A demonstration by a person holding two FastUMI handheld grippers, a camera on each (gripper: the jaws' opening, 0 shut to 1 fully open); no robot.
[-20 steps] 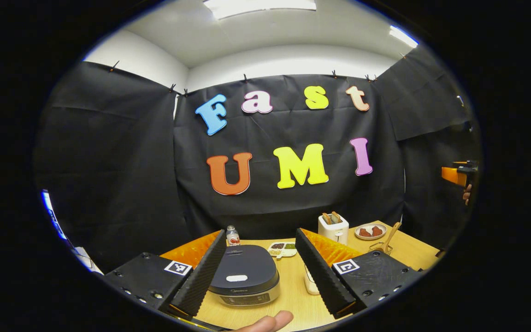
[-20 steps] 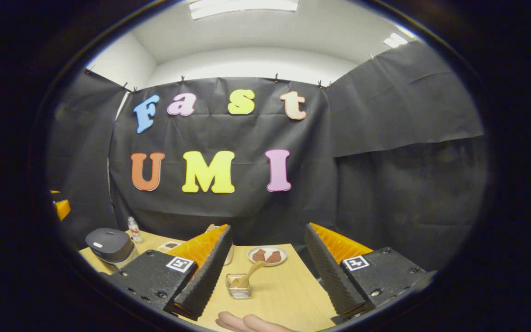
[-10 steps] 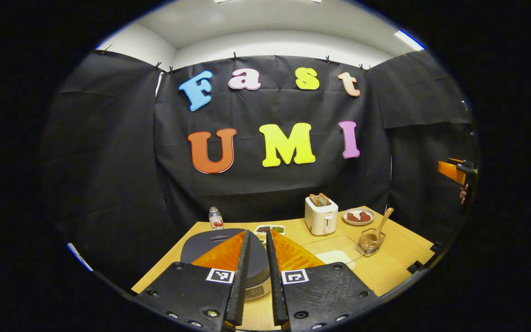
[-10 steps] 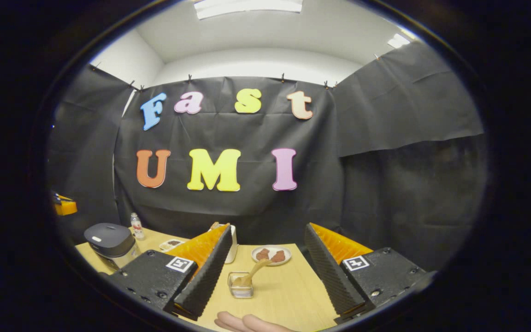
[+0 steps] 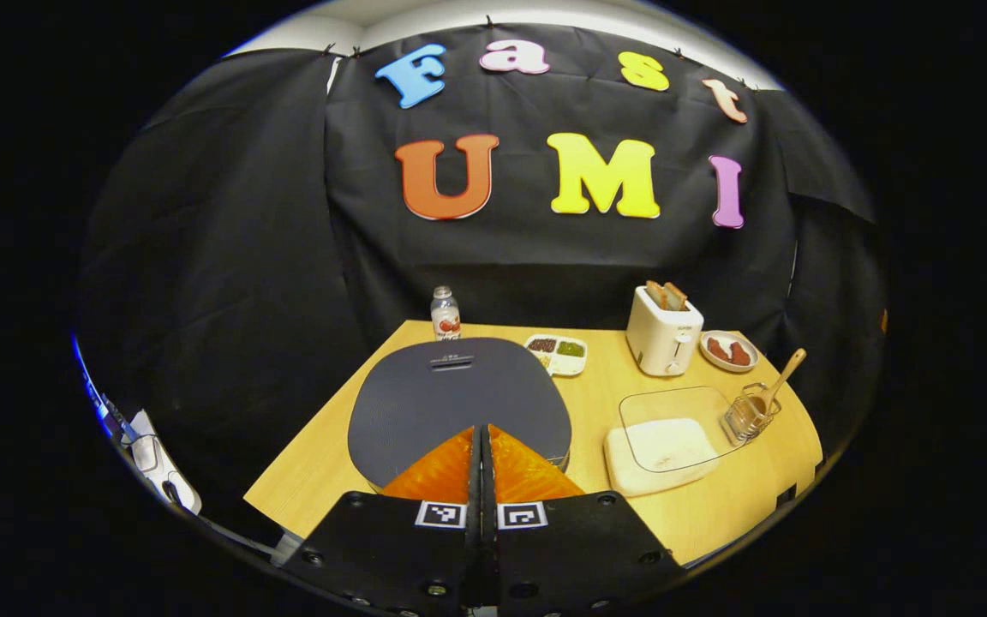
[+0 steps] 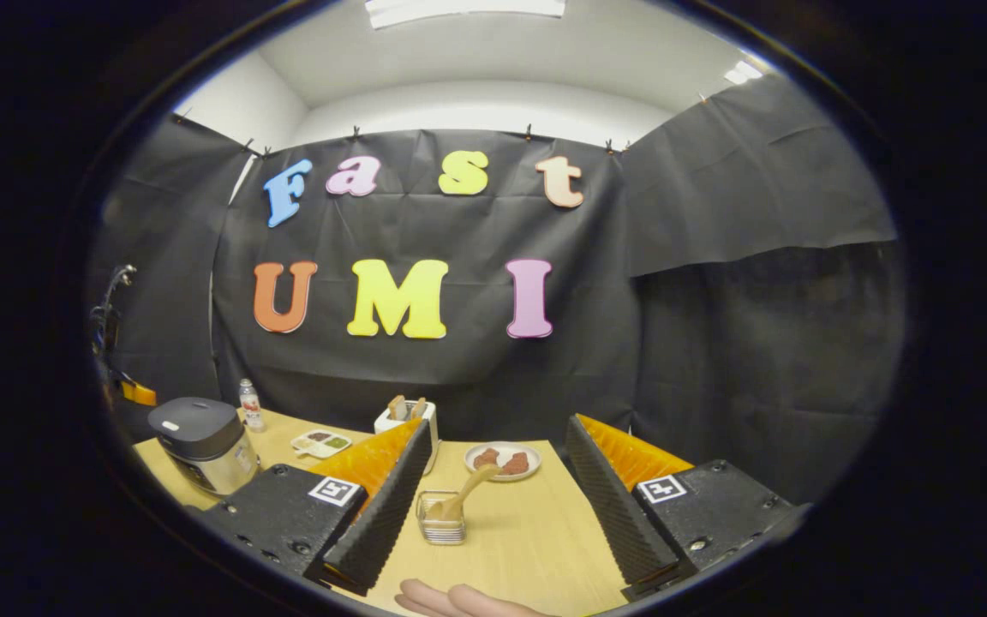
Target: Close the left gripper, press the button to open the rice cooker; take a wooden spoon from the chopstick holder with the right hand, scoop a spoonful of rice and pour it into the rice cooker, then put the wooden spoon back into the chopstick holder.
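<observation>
The dark grey rice cooker (image 5: pixel 459 394) stands closed at the table's left. My left gripper (image 5: pixel 482 437) is shut with nothing between its fingers, its tips over the front of the lid; the lid's button is hidden behind them. In the right gripper view the rice cooker (image 6: pixel 202 437) sits far left with its white button (image 6: pixel 170 425) on top. A wooden spoon (image 6: pixel 468 493) leans in the wire chopstick holder (image 6: pixel 442 521), just ahead of my right gripper (image 6: pixel 498 428), which is open and holds nothing. The spoon (image 5: pixel 780 377) and holder (image 5: pixel 746 416) stand right of a glass dish of rice (image 5: pixel 665 433).
Along the back stand a small bottle (image 5: pixel 445 313), a divided snack tray (image 5: pixel 558 351), a white toaster (image 5: pixel 663 330) and a plate of brown pieces (image 5: pixel 729 350). A hand (image 6: pixel 459 600) shows at the bottom of the right gripper view. The table's right edge (image 5: pixel 802 480) runs close to the holder.
My left gripper went from wide open to shut and moved forward and down over the cooker lid. The right gripper stayed open and barely shifted.
</observation>
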